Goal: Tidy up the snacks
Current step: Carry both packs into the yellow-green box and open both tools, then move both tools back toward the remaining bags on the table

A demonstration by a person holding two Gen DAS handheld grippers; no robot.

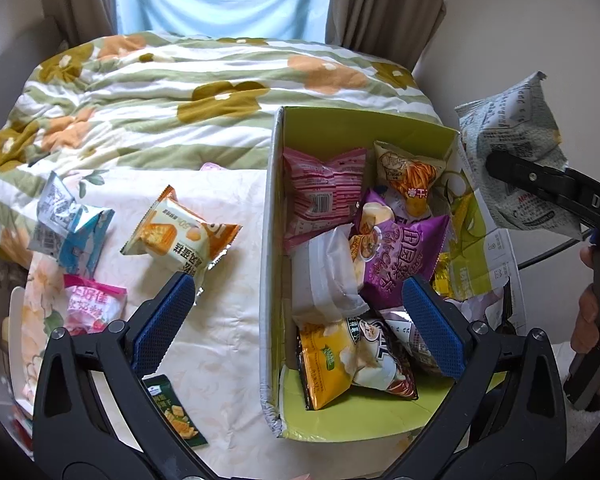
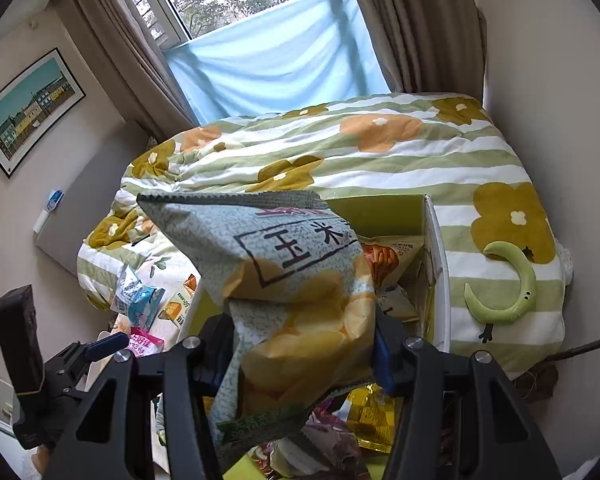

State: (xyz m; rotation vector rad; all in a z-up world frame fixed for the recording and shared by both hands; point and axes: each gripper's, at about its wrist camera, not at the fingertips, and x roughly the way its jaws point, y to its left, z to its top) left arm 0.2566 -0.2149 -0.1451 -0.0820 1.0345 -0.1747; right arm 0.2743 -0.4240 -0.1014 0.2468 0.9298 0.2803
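From my left tool's camera, my left gripper [image 1: 296, 320] is wide open and holds nothing. Its fingers straddle the tall side wall of the green cardboard box [image 1: 272, 264], full of snack bags. An orange-and-white cracker pack [image 1: 180, 236] lies loose just beside it.

From my right tool's camera, my right gripper [image 2: 304, 352] squeezes a grey puffy corn-chip bag [image 2: 284, 280] above the box, blocking most of my view.

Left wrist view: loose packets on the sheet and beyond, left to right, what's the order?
Blue-and-white packet → orange-and-white cake packet → cardboard box wall → pink striped packet → purple packet → grey corn snack bag held in the right gripper.
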